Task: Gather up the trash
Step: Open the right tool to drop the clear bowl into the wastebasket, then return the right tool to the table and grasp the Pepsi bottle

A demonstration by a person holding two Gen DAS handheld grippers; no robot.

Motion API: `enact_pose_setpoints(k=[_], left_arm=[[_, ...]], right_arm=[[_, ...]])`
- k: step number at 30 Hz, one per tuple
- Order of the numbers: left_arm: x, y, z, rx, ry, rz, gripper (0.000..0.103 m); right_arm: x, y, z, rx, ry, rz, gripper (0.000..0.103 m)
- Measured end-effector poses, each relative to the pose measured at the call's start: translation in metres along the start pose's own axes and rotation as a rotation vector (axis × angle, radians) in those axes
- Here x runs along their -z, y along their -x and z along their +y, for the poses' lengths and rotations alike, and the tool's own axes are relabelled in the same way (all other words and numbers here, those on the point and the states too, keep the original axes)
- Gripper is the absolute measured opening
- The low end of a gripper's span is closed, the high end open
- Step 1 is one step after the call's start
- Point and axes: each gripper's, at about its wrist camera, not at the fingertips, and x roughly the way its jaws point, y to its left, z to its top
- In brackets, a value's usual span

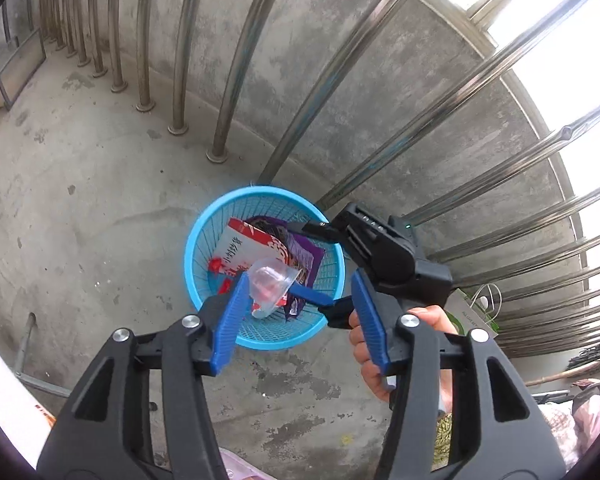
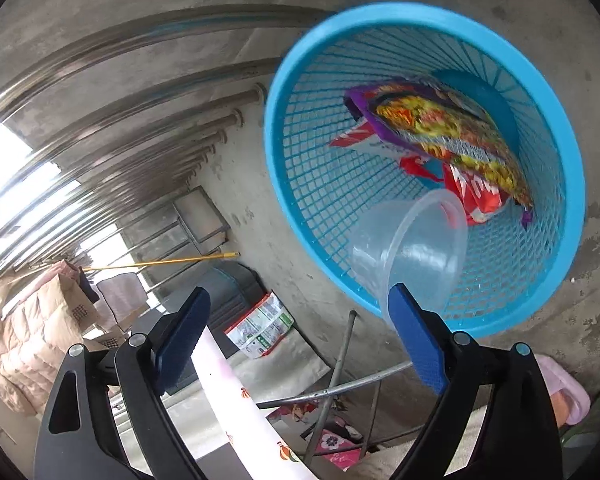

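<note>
In the left wrist view, the left tongs (image 1: pixel 300 312) gape wide above a blue basket (image 1: pixel 204 240) on the concrete floor (image 1: pixel 80 200); inside it lie a clear plastic cup (image 1: pixel 270 284) and snack wrappers (image 1: pixel 256 248).

In the right wrist view, the right tongs (image 2: pixel 300 340) also stand spread, gripping nothing, with the cup (image 2: pixel 412 248) resting over the basket's (image 2: pixel 300 80) near rim, beside the right finger (image 2: pixel 416 340).

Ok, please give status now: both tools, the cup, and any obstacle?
Both tools open: left, right. Clear plastic cup over blue basket rim, beside right tool's finger. Wrappers already inside. No obstacle.
</note>
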Motion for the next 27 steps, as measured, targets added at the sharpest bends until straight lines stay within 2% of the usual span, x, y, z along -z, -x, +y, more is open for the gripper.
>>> enact_pose_setpoints(k=[2,3,4,6,8,12,16,20,24,27], left_arm=[[0.001,0.011,-0.001,-0.012,-0.015,-0.024,0.059],[0.002,0.017,-0.001,-0.017,-0.019,-0.039,0.065],[0.004,0.026,-0.001,-0.024,-0.02,-0.055,0.068],[0.009,0.041,0.002,-0.031,-0.021,-0.085,0.076],[0.014,0.059,0.005,-0.037,-0.027,-0.113,0.081],[0.029,0.102,0.009,-0.082,-0.06,-0.194,0.085],[0.05,0.15,0.013,-0.129,-0.055,-0.282,0.091],[0.081,0.2,0.023,-0.14,-0.007,-0.365,0.094],[0.118,0.246,0.044,-0.165,0.097,-0.432,0.094],[0.151,0.28,0.06,-0.186,0.172,-0.484,0.094]], right_arm=[[-0.001,-0.002,0.009,-0.078,0.071,0.009,0.088],[-0.001,-0.003,0.013,-0.081,0.115,-0.003,0.091],[-0.002,-0.004,0.012,-0.051,0.135,-0.019,0.095],[-0.003,-0.009,-0.001,0.057,0.095,-0.024,0.095],[0.004,-0.008,-0.011,0.063,0.079,-0.011,0.095],[0.034,0.012,0.007,0.136,0.271,-0.07,0.095],[0.079,0.043,0.04,0.214,0.492,-0.165,0.095],[0.14,0.077,0.079,0.304,0.733,-0.312,0.095],[0.204,0.095,0.115,0.405,0.937,-0.456,0.097],[0.255,0.094,0.139,0.501,1.111,-0.548,0.097]])
